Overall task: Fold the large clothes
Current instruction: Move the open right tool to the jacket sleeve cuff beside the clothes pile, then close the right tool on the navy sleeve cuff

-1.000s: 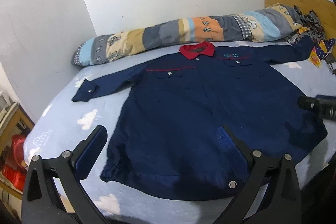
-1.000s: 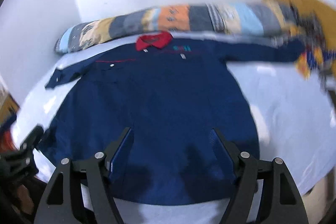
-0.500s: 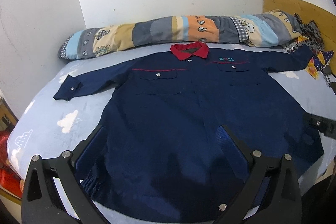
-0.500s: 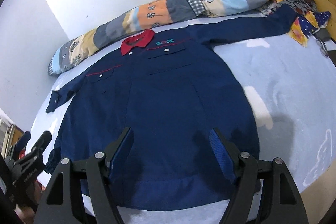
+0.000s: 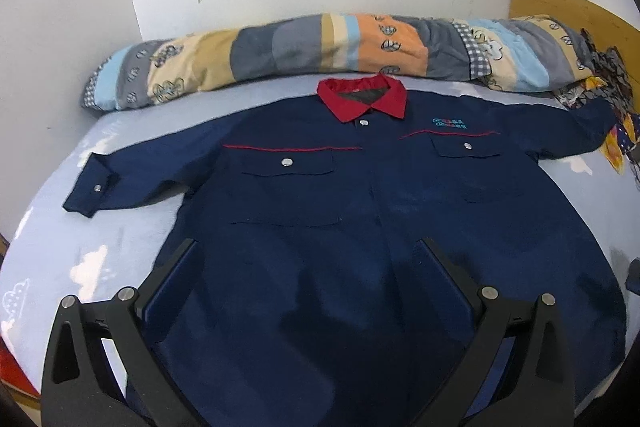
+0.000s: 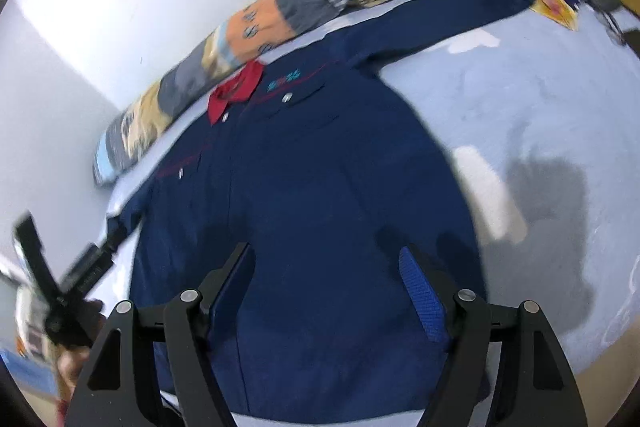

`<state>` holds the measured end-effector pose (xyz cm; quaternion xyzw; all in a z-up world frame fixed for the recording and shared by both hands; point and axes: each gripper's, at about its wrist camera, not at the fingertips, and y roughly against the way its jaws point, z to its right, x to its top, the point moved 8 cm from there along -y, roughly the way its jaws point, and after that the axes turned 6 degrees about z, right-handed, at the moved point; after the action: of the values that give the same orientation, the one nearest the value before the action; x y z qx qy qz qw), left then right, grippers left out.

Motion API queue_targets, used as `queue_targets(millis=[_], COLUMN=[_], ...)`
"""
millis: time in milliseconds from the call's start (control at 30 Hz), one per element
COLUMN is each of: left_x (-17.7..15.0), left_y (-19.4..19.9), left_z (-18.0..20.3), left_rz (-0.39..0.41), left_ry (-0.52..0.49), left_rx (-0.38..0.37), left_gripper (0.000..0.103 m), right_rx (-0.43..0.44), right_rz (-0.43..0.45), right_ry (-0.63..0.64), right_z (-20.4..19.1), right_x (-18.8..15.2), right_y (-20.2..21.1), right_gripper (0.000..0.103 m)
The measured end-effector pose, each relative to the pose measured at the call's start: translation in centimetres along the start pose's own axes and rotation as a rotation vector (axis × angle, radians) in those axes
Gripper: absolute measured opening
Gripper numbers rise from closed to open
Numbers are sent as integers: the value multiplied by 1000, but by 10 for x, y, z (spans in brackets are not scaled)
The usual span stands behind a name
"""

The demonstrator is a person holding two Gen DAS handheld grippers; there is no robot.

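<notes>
Since the earlier frame, both claws have been carried in over the jacket's [image 5: 360, 227] lower half. From left cuff [image 5: 94, 187] to right sleeve [image 6: 440, 15], it is spread flat, front up, on the bed [image 5: 80, 247], likely so it can be folded. The left claw [image 5: 308, 279] and right claw [image 6: 328, 279] are held low above the hem, wide open and empty.
</notes>
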<state>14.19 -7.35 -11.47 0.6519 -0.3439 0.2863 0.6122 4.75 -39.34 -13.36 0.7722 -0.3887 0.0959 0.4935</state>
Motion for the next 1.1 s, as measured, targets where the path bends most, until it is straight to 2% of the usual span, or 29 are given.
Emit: queue_targets(millis=[67, 133, 267, 333, 433, 467, 533, 600, 733, 833, 900, 1000, 1100], left_x=[3, 3, 8, 8, 2, 1, -3, -4, -6, -10, -13, -17, -20], left_y=[-7, -9, -4, -3, -5, -8, -10, -11, -18, -25, -31, -36, -39], left_z=[2, 9, 22, 23, 24, 25, 25, 25, 24, 22, 19, 17, 18], left_rz=[-16, -41, -27, -27, -40, -48, -57, -52, -61, -86, -106, -122, -131], left_ry=[18, 35, -18, -34, -73, -81, -105, -134, -144, -136, -130, -131, -138], left_rx=[-13, -70, -94, -109, -103, -103, -107, -90, -79, -81, -73, -63, -51], left_gripper=[103, 103, 103, 103, 103, 103, 103, 103, 103, 103, 103, 103, 103], right_rx=[33, 49, 15, -33, -128, -133, -163, -196, -288, -305, -324, -381, -406], right_rz=[8, 40, 121, 185, 233, 244, 261, 291, 306, 312, 300, 264, 275], right_ry=[-63, -106, -160, -164, -164, -166, -204, -227, -264, -271, -260, -256, -280], right_z=[15, 30, 74, 100, 143, 150, 183, 206, 255, 274, 281, 298, 315], right_x=[20, 45, 105, 140, 197, 210, 246, 273, 330, 353, 364, 371, 375], right_y=[-1, 3, 18, 27, 28, 26, 18, 12, -12, -24, -39, -58, -63], right_gripper=[76, 76, 76, 77, 78, 77, 73, 61, 59, 58, 49, 41, 37])
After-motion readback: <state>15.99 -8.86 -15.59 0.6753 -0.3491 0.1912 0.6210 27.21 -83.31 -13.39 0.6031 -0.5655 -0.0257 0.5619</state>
